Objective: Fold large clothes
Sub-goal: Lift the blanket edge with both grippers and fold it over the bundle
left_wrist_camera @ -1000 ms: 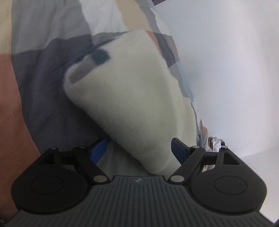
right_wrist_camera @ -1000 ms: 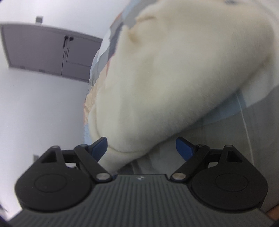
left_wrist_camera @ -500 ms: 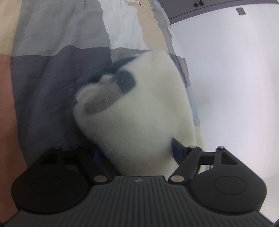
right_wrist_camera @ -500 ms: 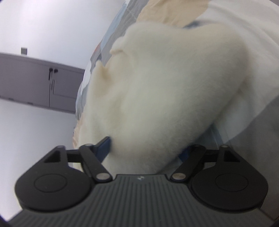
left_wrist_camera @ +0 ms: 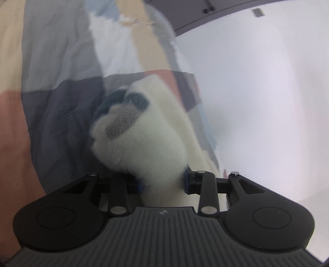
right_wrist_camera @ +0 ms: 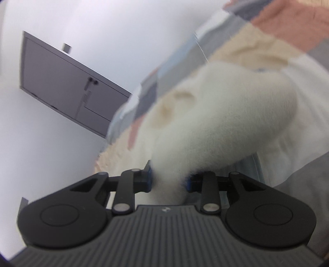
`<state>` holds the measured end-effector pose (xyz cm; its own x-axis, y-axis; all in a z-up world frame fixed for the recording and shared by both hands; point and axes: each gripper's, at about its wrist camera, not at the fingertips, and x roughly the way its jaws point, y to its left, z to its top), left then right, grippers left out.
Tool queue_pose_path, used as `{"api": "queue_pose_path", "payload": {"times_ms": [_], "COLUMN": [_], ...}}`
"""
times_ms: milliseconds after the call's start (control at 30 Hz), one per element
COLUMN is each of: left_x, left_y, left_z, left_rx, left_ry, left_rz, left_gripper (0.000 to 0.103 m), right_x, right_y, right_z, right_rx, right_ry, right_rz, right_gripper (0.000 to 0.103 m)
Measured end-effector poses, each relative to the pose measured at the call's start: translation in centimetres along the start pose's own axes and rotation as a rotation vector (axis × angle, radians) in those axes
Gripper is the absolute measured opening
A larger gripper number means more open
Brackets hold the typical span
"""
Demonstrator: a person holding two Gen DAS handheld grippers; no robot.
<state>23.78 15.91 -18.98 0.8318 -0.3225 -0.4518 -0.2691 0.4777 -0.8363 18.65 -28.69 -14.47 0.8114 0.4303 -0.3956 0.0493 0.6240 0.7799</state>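
A fluffy cream fleece garment (left_wrist_camera: 144, 139) with a grey label and a teal patch lies on a patchwork bedspread (left_wrist_camera: 57, 86). My left gripper (left_wrist_camera: 162, 182) has its jaws closing, and its blue pads pinch a bunched edge of the fleece. In the right wrist view the same cream garment (right_wrist_camera: 222, 127) rises in a thick fold. My right gripper (right_wrist_camera: 169, 180) is closing too, with its pads pressed on the gathered edge. Both views are blurred by motion.
The bedspread (right_wrist_camera: 277, 30) has grey, cream, rust and pale blue patches. A white wall (left_wrist_camera: 257, 92) runs beside the bed. A grey cabinet with two small knobs (right_wrist_camera: 67, 88) hangs on the wall, and its edge (left_wrist_camera: 195, 14) shows at the top of the left view.
Both grippers went from wide open around the garment's edge to closed on it. The fleece now bunches between the pads and is lifted, and both views have tilted upward.
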Motion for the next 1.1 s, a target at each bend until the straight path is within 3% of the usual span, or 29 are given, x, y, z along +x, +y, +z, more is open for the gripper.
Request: {"api": "queue_pose_path", "payload": {"times_ms": [133, 267, 367, 467, 667, 800, 1100], "left_x": [-3.6, -7.5, -8.5, -8.0, -7.2, -5.5, -0.3], "left_y": [-1.5, -1.5, -1.3, -1.4, -2.2, -4.1, -6.9], "left_z": [-0.9, -2.2, -2.6, -2.1, 0.1, 1.9, 5.3], "left_rx": [0.028, 0.027, 0.019, 0.050, -0.012, 0.035, 0.187], "left_ry": [0.008, 0.009, 0.026, 0.034, 0.038, 0.021, -0.003], "left_rz": [-0.026, -0.049, -0.052, -0.051, -0.131, -0.143, -0.103], "left_gripper": [0.039, 0.041, 0.046, 0.050, 0.060, 0.060, 0.060], "right_x": [-3.3, -6.4, -7.3, -6.4, -5.6, -5.2, 0.3], "right_y": [1.3, 4.1, 4.0, 3.3, 2.8, 3.9, 5.0], "right_z": [0.0, -0.9, -0.6, -0.2, 1.4, 2.8, 6.3], "right_rx": [-0.017, -0.115, -0.060, -0.014, 0.093, 0.076, 0.052], "right_ry": [-0.024, -0.036, -0.005, 0.031, 0.059, 0.046, 0.036], "right_rz": [0.015, 0.020, 0.051, 0.048, 0.063, 0.078, 0.056], "right_gripper": [0.032, 0.032, 0.035, 0.037, 0.043, 0.045, 0.048]}}
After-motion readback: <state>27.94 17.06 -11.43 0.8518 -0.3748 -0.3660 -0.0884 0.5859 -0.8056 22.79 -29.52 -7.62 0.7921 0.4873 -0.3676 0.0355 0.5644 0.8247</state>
